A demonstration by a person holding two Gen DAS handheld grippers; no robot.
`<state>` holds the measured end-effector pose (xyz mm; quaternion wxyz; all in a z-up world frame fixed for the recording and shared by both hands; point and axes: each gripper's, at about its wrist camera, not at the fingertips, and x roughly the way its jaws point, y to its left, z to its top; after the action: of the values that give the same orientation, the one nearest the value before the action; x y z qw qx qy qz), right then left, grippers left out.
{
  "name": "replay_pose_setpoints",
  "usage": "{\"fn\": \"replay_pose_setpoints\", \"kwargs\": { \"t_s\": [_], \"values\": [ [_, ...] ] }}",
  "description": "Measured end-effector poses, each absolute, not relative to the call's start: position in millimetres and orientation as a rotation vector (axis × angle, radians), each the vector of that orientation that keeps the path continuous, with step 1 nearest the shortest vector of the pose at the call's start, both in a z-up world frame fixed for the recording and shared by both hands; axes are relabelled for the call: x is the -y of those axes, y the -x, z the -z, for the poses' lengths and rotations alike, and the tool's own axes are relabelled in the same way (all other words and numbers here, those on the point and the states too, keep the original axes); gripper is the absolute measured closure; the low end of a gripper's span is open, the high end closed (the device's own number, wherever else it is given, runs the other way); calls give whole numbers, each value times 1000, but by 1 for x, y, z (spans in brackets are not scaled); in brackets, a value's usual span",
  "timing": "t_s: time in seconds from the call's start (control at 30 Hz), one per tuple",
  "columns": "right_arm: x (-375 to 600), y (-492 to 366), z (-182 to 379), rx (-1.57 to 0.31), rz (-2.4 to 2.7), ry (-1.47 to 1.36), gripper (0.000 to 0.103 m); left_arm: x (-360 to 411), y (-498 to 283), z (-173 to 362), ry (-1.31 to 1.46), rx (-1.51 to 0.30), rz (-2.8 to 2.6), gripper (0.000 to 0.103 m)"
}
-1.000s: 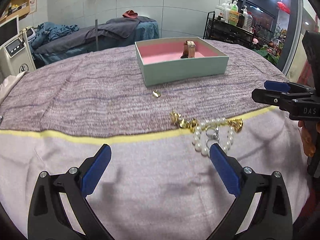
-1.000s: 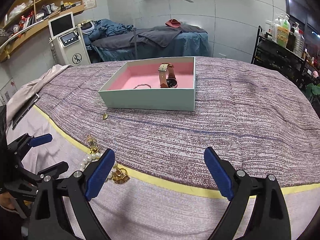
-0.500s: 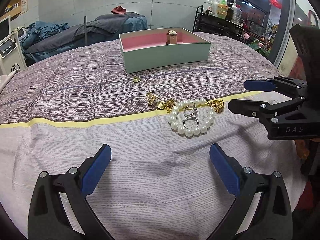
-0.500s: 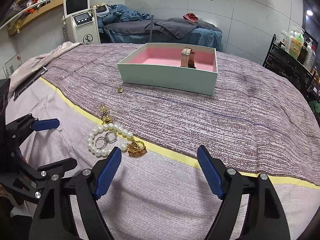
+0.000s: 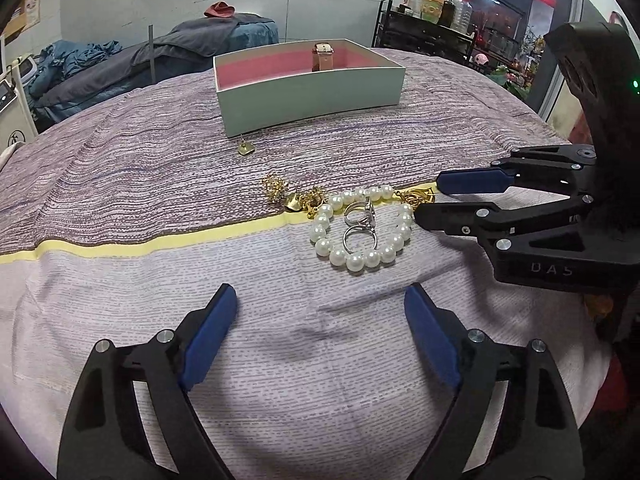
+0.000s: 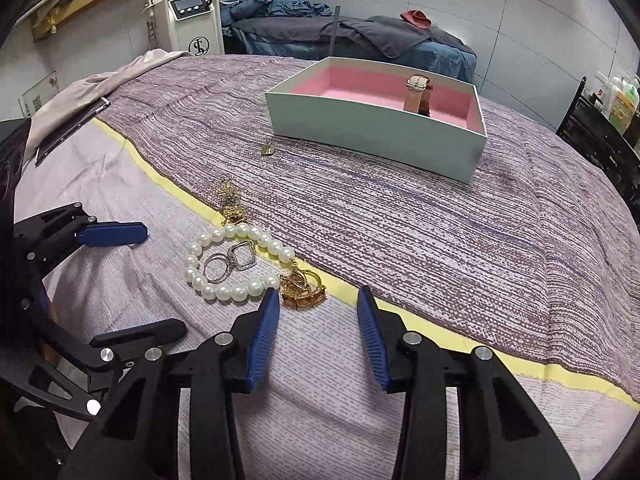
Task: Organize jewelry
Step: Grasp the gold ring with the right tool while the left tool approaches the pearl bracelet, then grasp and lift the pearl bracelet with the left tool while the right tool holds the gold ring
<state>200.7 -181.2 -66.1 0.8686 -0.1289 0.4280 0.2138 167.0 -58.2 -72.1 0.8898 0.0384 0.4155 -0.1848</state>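
Two grippers near pearl bracelet [image 5: 362, 226]: left gripper [image 5: 320, 320] wide and empty, right gripper [image 6: 318, 312] narrowing, nothing clamped, gold earrings [image 6: 302, 290] just ahead.

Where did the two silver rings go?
The rings lie on the cloth inside the loop of the pearl bracelet, near the yellow stripe, in both views.

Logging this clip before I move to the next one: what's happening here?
A person holds a gripper in each hand over a cloth-covered table. The right gripper, whose jaws have just been closing, hovers by the gold earrings beside the pearl bracelet, gripping nothing yet. The left gripper is open and empty. Only the watch shows in the pink-lined box.
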Motion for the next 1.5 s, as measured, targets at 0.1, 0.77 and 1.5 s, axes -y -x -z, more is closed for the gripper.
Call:
{"fn": "replay_pose_setpoints", "kwargs": {
  "t_s": [0.1,0.77,1.5],
  "values": [
    [178,-202,67,-899,-468,276,80,61,-171,72,-77,-867,396,22],
    [214,-188,56,-886,-416,191,80,80,-196,70,-60,-879,449,38],
    [214,-186,55,-876,-424,170,80,81,-176,32,-33,-768,499,65]
  ]
}}
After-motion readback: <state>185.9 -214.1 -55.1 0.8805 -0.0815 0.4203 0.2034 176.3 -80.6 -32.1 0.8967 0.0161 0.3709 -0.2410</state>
